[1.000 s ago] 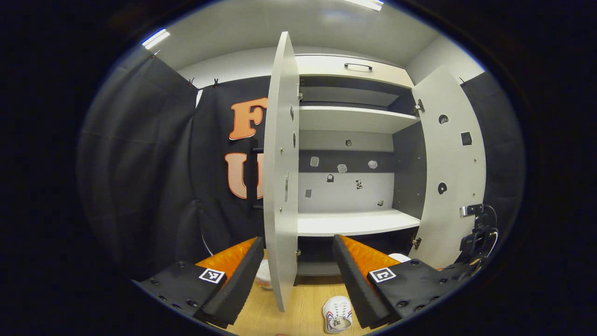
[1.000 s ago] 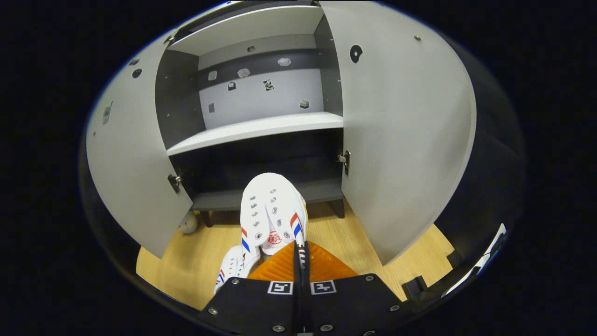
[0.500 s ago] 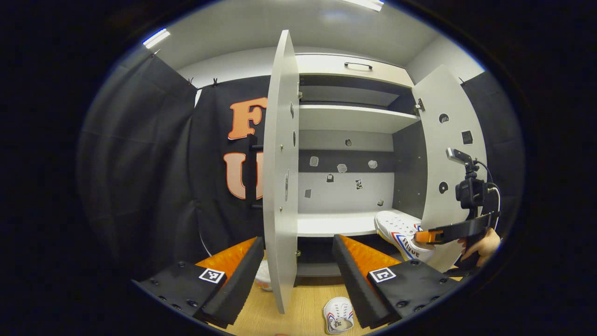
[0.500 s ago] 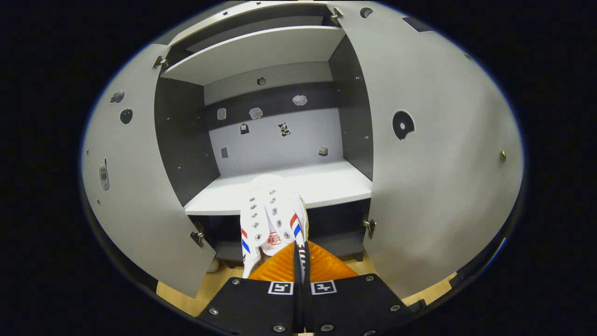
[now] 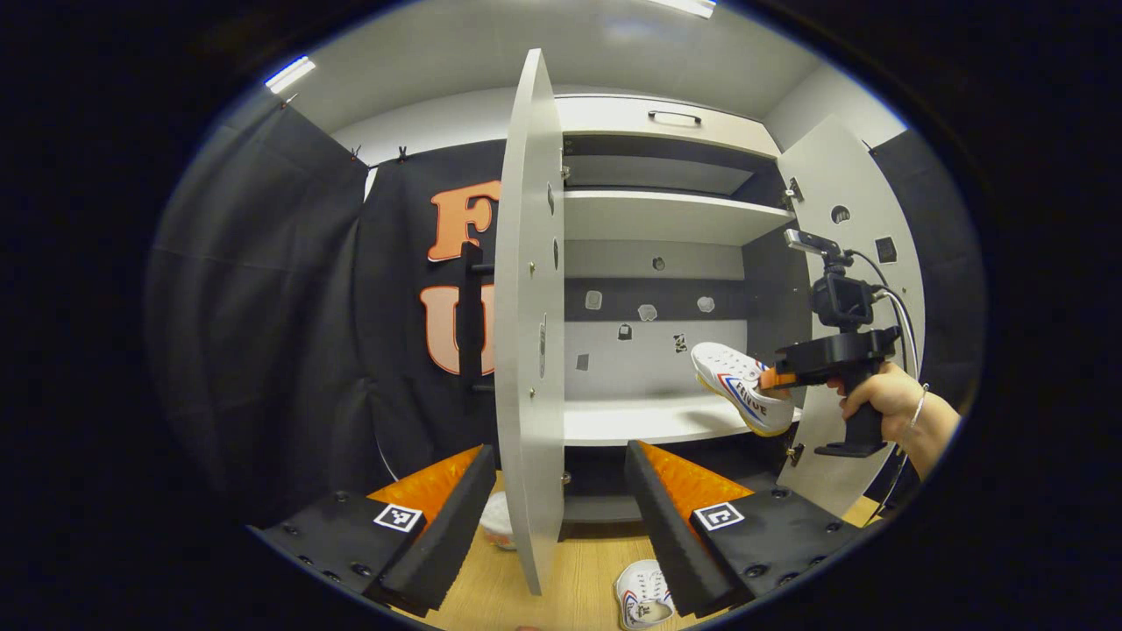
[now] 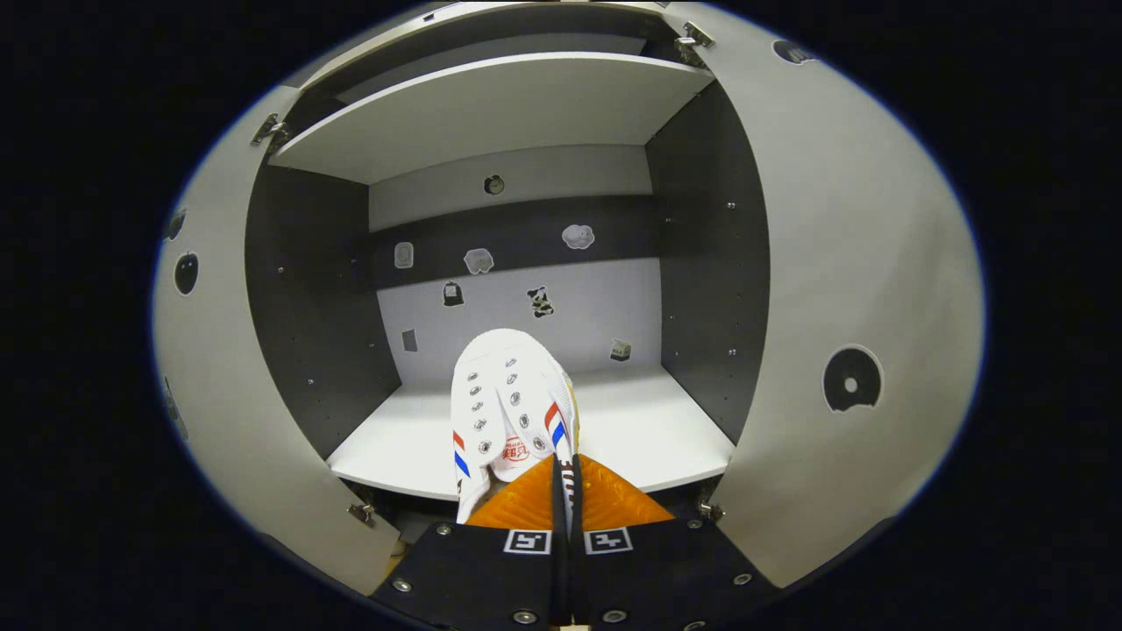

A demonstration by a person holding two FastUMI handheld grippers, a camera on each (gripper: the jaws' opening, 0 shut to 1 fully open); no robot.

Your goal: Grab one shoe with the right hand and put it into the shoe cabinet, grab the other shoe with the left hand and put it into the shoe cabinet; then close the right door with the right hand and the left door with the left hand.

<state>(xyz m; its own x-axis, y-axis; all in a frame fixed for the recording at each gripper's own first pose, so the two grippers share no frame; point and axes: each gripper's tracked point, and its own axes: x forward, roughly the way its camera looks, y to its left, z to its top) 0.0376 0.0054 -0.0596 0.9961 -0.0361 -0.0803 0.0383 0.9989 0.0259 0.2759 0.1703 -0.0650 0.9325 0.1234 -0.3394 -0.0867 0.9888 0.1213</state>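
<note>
My right gripper (image 6: pixel 561 469) is shut on the heel collar of a white shoe (image 6: pixel 507 401) with red and blue stripes, toe pointing into the shoe cabinet above its middle shelf (image 6: pixel 631 438). In the left gripper view the same shoe (image 5: pixel 741 386) hangs over that shelf's (image 5: pixel 649 421) right front corner, held by the right gripper (image 5: pixel 776 379) in a person's hand (image 5: pixel 881 399). My left gripper (image 5: pixel 557 517) is open and held low, on either side of the left door's (image 5: pixel 526 350) lower edge. The other white shoe (image 5: pixel 642 596) lies on the wooden floor below it.
Both cabinet doors stand wide open: left door (image 6: pixel 219 368), right door (image 6: pixel 841 307). An upper shelf (image 5: pixel 666 215) and a drawer with a handle (image 5: pixel 673 116) sit above. A pale round object (image 5: pixel 498 519) lies on the floor (image 5: pixel 583 578) by the left door's foot.
The right gripper has lifted the shoe from near the floor up to the middle shelf and carried it forward toward the cabinet. The left gripper has barely moved.
</note>
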